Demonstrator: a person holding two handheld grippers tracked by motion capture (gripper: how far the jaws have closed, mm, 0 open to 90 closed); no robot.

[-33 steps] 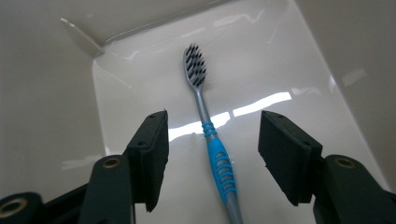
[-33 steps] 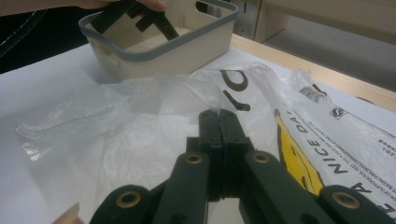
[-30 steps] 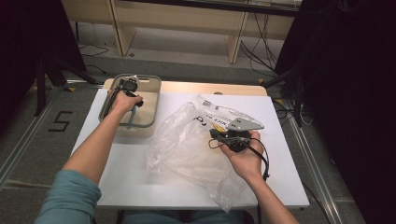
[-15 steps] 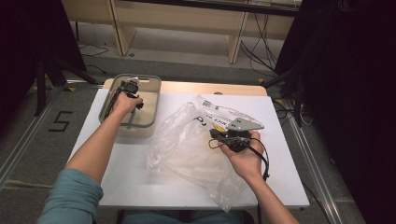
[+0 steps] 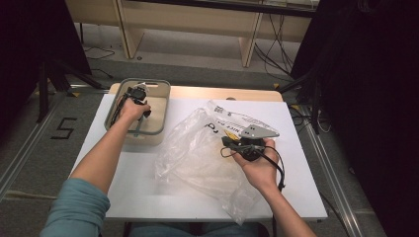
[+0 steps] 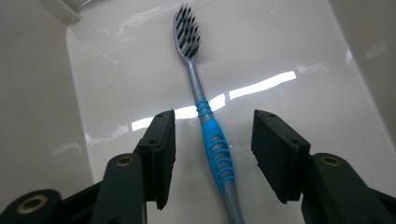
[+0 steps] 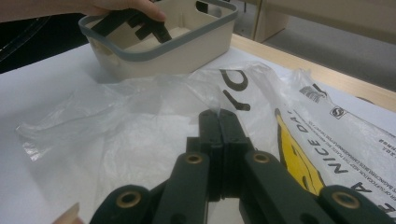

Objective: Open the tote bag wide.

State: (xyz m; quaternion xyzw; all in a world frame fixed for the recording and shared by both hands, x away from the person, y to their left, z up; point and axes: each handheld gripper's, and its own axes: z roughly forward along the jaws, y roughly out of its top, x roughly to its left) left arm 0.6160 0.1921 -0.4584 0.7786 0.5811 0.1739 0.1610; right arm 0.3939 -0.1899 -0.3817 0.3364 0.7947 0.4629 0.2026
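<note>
Left gripper (image 6: 212,154), jaws part-closed and just narrowing, straddles the toothbrush (image 6: 205,121) at frame centre in the bin (image 5: 160,96), untouched; its round handle may roll aside. Right gripper (image 7: 219,122) pinches the plastic bag (image 7: 140,135); film may slip.

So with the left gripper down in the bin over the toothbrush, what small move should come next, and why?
Probably finish closing the left gripper on the toothbrush. Its jaws have just been closing, and the blue handle lies between the pads with gaps on both sides, flat on the bottom of the bin. The right gripper is shut on the plastic bag, apparently readying it.
</note>
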